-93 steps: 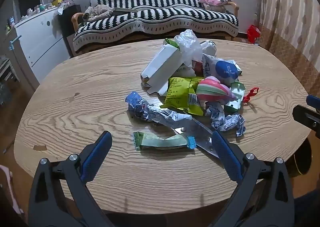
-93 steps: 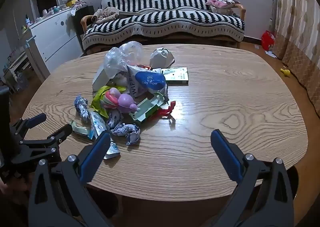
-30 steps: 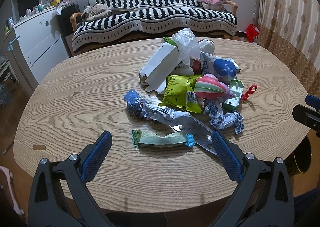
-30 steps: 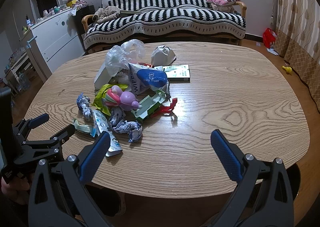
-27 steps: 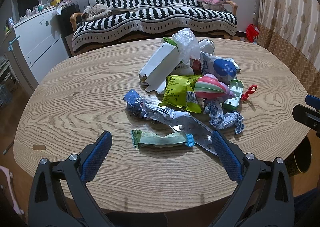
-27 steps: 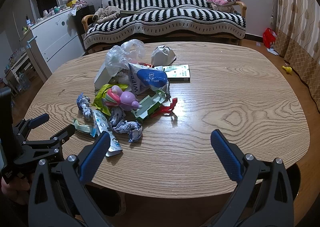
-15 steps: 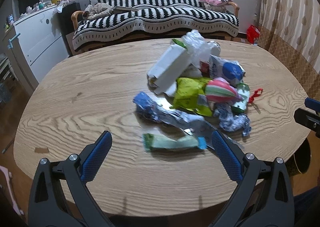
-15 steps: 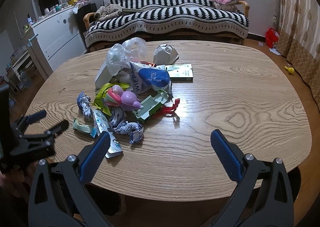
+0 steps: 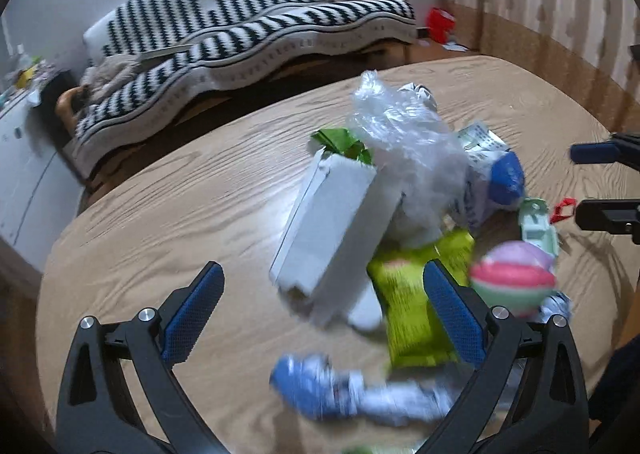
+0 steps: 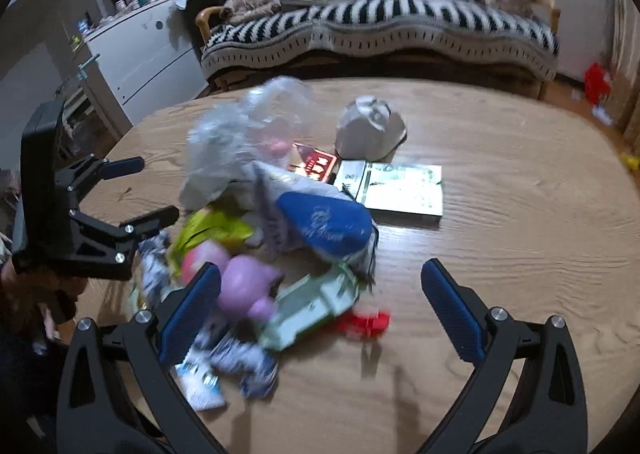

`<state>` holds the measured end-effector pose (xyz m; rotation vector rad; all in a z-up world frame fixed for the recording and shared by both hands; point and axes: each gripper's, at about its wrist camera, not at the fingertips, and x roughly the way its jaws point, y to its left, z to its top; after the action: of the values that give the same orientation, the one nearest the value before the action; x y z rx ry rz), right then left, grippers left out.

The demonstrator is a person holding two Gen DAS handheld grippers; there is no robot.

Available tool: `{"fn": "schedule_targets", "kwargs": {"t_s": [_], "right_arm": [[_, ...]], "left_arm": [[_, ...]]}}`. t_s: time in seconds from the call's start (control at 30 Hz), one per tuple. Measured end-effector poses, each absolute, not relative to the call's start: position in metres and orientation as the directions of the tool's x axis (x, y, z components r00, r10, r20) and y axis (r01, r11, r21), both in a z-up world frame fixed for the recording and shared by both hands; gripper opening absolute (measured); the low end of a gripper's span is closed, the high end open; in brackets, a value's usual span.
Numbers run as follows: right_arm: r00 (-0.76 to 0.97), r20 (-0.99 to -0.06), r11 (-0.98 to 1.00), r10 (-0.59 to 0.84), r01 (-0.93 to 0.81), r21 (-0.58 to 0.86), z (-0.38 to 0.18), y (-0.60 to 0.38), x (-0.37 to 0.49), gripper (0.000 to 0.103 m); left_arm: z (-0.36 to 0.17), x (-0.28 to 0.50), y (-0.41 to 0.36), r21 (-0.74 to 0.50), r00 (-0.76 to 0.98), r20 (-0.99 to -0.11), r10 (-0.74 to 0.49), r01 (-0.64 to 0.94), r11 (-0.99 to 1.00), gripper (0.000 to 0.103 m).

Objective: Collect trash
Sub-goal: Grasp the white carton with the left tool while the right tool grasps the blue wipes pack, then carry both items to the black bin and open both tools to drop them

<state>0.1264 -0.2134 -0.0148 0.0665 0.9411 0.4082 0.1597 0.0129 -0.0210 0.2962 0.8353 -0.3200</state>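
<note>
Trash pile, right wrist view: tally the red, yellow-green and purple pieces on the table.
Red: 2, the card and the clip
Yellow-green: 1, the snack bag
Purple: 1, the toy
Total: 4

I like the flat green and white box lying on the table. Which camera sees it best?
The right wrist view. There the flat box lies in the open on the wooden table, its whole top showing beyond the trash pile. In the left wrist view only a small corner peeks out behind the crinkly clear plastic bag.
</note>
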Motion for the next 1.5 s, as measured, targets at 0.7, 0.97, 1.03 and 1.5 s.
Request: {"fn": "schedule_targets", "kwargs": {"t_s": [0.7, 0.97, 1.03, 1.5], "right_arm": [[0.499, -0.775, 0.901, 0.388, -0.383, 0.204, -0.035, -0.192, 0.17, 0.051], [0.611, -0.701, 0.928, 0.368, -0.286, 0.238, 0.0, -0.238, 0.139, 0.047], [0.642, -0.685, 0.939, 0.344, -0.251, 0.236, 0.009, -0.257, 0.124, 0.047], [0.729, -0.683, 0.951, 0.044, 0.178, 0.251, 0.02, -0.468, -0.018, 0.047]], "left_arm": [[-0.026, 0.174, 0.033, 0.002, 0.602, -0.754, -0.261, 0.4, 0.917, 0.04], [0.009, 0.144, 0.038, 0.052, 0.68, -0.708, -0.192, 0.321, 0.946, 0.039], [0.021, 0.139, 0.031, 0.057, 0.701, -0.688, -0.186, 0.308, 0.95, 0.039], [0.064, 0.101, -0.159, -0.017, 0.656, -0.624, -0.425, 0.532, 0.847, 0.039]]}}
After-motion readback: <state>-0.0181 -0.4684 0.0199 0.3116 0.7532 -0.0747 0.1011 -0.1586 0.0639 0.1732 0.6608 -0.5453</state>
